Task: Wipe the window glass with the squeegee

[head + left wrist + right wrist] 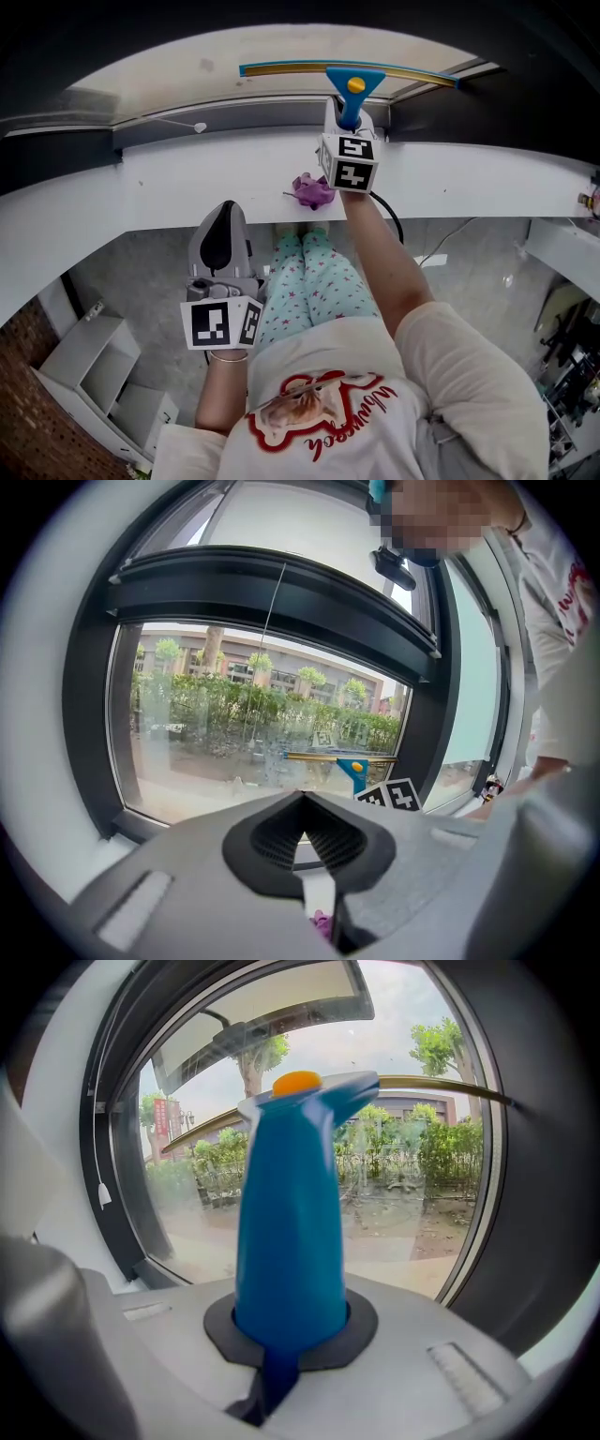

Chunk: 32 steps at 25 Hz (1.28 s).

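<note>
The right gripper (291, 1327) is clamped firmly on the blue plastic squeegee with an orange button and a long yellow blade rail (291, 1222). Its tapered handle sits deep between the jaws and stands straight out toward the large window glass in the dark frame (412, 1194). In the head view the squeegee is at 12 o'clock, and its rail stretches from 11 o'clock to 1 o'clock across the low part of the pane. In the left gripper view it lies at about 5 o'clock of the pane, where the glass looks wet and smeared. The rail seems to rest on the glass, but I cannot be sure of the contact. The left gripper (302, 803) has its jaws together with nothing between them and hangs at 7 o'clock in the head view, well apart from the work. To do this stroke well, I think the rail must stay level with both ends pressed equally and the handle a little tilted, then travel in one straight line without lifting. The crumpled purple cloth (314, 190) lies on the white window sill (187, 178), just beside the right gripper at its 6 o'clock, and could dry the blade.
</note>
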### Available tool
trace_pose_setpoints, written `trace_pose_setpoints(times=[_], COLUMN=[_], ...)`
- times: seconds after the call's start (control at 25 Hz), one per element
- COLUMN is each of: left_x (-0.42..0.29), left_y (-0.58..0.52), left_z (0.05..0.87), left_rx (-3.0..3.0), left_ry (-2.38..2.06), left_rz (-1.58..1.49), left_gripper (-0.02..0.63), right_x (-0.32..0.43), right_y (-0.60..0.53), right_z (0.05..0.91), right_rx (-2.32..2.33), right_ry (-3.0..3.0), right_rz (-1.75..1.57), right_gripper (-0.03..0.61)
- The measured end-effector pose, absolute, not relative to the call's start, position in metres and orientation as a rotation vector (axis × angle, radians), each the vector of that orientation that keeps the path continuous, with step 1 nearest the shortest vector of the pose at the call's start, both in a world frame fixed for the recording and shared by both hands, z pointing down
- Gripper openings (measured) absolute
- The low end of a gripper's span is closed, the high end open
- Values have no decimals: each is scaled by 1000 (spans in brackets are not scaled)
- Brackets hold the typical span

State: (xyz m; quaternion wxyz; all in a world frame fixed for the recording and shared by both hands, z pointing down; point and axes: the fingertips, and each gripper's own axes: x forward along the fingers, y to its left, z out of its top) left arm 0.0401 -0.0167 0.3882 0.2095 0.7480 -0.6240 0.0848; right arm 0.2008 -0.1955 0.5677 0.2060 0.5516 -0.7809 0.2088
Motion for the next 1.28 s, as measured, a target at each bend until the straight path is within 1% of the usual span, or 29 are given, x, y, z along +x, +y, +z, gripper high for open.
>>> trace_pose_setpoints(times=[0.24,0.52,1.28], left_x=[38,28,24], left_y=[-12,-5,2], left_z=[392,400,412], left_rx=[2073,2038,2009], left_ry=[-1734,-1751,-1738], left_rz=[237,255,285], left_gripper=[0,0,0], right_x=[207,207,189], right_y=[-190,-172,-156], right_z=[598,646,689], right_rx=[1488,1404,1332], right_ry=[-2130,-2069,-2084], right_rz=[572,690,941], right_gripper=[28,30,28])
